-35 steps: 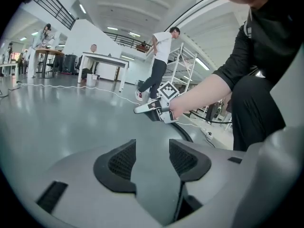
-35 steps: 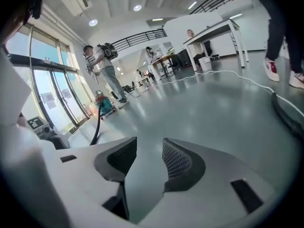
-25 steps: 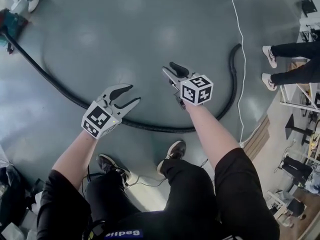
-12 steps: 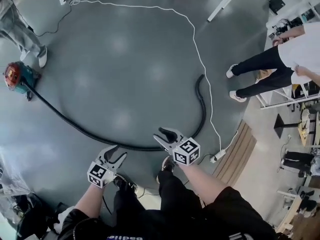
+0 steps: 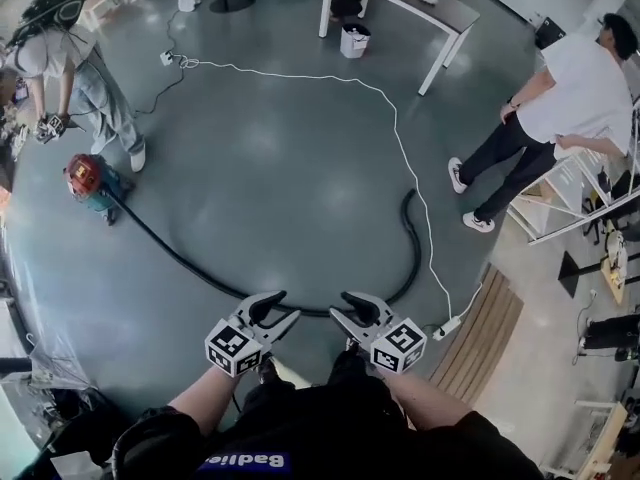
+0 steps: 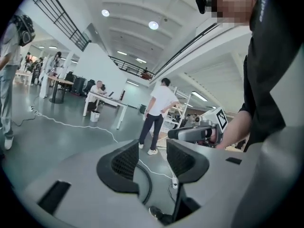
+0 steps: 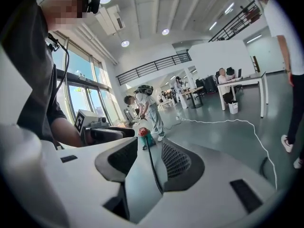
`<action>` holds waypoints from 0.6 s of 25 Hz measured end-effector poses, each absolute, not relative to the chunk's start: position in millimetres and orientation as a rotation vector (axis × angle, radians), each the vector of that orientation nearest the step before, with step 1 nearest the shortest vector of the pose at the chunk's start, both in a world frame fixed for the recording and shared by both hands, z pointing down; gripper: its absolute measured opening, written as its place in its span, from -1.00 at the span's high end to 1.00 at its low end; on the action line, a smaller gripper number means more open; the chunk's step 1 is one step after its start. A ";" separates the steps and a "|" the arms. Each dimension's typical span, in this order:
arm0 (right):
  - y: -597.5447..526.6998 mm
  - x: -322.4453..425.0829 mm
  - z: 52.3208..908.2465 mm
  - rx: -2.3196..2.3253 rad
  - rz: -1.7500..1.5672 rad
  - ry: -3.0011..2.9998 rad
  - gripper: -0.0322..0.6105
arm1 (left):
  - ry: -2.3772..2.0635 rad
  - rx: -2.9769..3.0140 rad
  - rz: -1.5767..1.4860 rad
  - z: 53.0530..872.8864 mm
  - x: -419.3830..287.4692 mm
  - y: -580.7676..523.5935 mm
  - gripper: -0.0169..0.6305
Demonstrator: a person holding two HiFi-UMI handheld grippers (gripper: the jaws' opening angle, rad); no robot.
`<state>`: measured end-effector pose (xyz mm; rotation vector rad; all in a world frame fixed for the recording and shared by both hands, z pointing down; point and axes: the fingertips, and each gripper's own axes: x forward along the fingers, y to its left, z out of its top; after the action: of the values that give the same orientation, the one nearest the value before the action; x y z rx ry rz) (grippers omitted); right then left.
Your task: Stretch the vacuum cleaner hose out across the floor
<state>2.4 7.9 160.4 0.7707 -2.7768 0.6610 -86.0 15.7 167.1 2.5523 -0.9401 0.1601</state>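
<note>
The vacuum cleaner hose (image 5: 180, 259) lies on the grey floor in one long black curve. It leaves the red-and-teal vacuum cleaner (image 5: 85, 180) at the left, sweeps down towards me and hooks back up on the right, where its free end lies just beside the white cable (image 5: 395, 138). It is bowed, not drawn straight.

I hold both grippers side by side, high over the bottom of that curve, and neither one touches the hose. The left gripper (image 5: 283, 306) has its jaws standing apart with nothing between the pads. In the left gripper view, only a far stretch of hose on the floor shows through the gap. The right gripper (image 5: 343, 306) is the same, jaws parted and empty. The right gripper view looks through its gap along the hose to the vacuum cleaner.

Further out, a person (image 5: 70, 63) with a backpack bends over just beside the vacuum cleaner. A second person (image 5: 570, 98) in a white shirt stands at the right, near a shelf rack. The white cable runs across the floor to a power strip (image 5: 447, 326) beside some wooden boards (image 5: 490, 343). A table (image 5: 420, 3) with a small bin (image 5: 353, 40) next to it stands at the far side.
</note>
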 end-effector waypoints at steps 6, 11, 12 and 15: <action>95.2 -30.3 111.7 0.955 0.638 -2.817 0.38 | -0.753 2.679 0.171 104.7 -100.9 80.2 0.36; 134.8 -25.5 72.7 0.943 0.555 -2.872 0.50 | -0.694 2.720 0.110 67.9 -89.8 117.8 0.45; 138.8 -23.1 67.0 0.930 0.541 -2.886 0.53 | -0.693 2.723 0.096 63.3 -85.4 120.8 0.46; 153.9 -15.6 56.2 0.870 0.515 -2.917 0.59 | -0.709 2.701 0.053 54.6 -70.0 130.6 0.51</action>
<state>-15.6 153.9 56.2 0.8703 -2.9165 0.5150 -70.0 130.6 54.6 2.7010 -0.7091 0.0532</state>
